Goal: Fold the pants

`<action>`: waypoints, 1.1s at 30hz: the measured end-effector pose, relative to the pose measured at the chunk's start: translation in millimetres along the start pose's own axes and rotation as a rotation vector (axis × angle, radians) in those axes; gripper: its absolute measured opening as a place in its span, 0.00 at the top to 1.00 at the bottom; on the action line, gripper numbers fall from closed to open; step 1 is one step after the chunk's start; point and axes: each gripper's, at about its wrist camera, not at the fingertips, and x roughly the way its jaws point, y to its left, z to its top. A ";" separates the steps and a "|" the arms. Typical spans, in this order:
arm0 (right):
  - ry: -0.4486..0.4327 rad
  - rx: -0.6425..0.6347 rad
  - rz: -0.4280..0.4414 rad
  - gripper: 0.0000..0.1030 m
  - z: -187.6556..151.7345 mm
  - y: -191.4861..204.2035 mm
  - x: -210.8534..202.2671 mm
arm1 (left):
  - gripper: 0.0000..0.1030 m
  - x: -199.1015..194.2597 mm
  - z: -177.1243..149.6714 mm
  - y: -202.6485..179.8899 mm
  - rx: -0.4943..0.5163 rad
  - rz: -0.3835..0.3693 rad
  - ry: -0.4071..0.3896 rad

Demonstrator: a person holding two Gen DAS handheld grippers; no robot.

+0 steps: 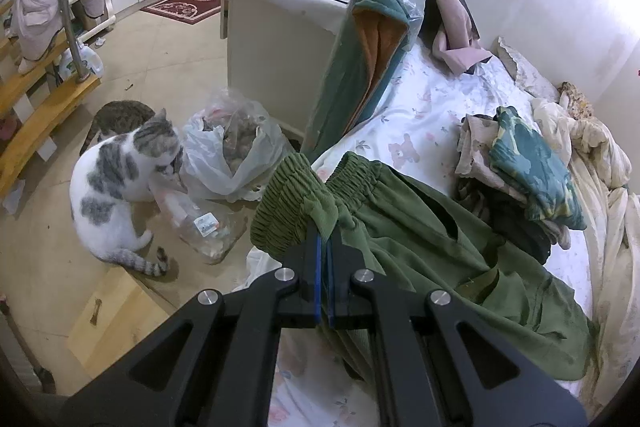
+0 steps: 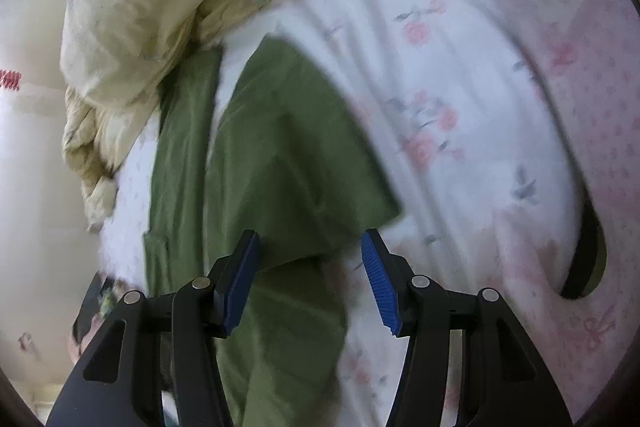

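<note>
The green pants (image 1: 440, 251) are spread across the flowered bedsheet (image 1: 420, 107), with the gathered elastic waistband (image 1: 296, 199) lifted at the edge of the bed. The waistband is pinched by the left gripper (image 1: 323, 239), whose blue-padded jaws are pressed together on a fold of the cloth. In the right wrist view, the pants (image 2: 272, 147) are seen lying flat on the sheet (image 2: 440, 87), and the right gripper (image 2: 310, 255) is held over them with its jaws wide apart and nothing between them; whether its fingers touch the fabric cannot be told. A crumpled yellow quilt (image 2: 140, 7) is bunched just beside the pants. Near the pants, a pile of folded clothes (image 1: 516, 163) is stacked on the bed. On the floor beside the bed, a grey-and-white cat (image 1: 120, 187) is seated against a plastic bag (image 1: 236, 151).
</note>
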 end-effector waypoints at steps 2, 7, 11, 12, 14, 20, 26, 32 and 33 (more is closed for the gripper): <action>-0.007 0.018 -0.007 0.50 3.2 -7.1 5.8 | 1.00 0.3 -0.3 0.7 -0.002 0.000 0.002; -0.015 0.034 -0.069 0.57 16.3 -15.4 23.1 | 1.00 1.5 -0.9 0.4 -0.002 0.003 0.001; -0.050 -0.044 -0.057 1.00 16.7 -1.5 19.0 | 1.00 1.6 -1.3 1.5 0.001 0.005 -0.004; -0.103 -0.072 -0.038 1.00 17.2 5.9 5.8 | 1.00 2.0 -1.0 1.8 -0.001 0.006 -0.003; -0.179 -0.113 -0.020 1.00 20.2 17.6 -14.9 | 1.00 4.4 -1.1 3.1 -0.007 0.008 0.004; -0.325 -0.159 0.046 1.00 49.8 48.3 -64.5 | 1.00 8.4 0.1 4.6 -0.016 0.016 0.017; -0.350 -0.225 0.015 1.00 53.5 67.0 -66.7 | 1.00 7.6 1.8 4.2 -0.019 0.014 0.018; -0.404 -0.252 0.055 1.00 66.3 96.5 -78.3 | 1.00 -2.4 15.0 10.7 -0.051 -0.025 0.014; -0.409 -0.275 0.055 1.00 70.5 111.6 -75.9 | 1.00 -2.0 17.2 13.6 -0.067 -0.027 0.019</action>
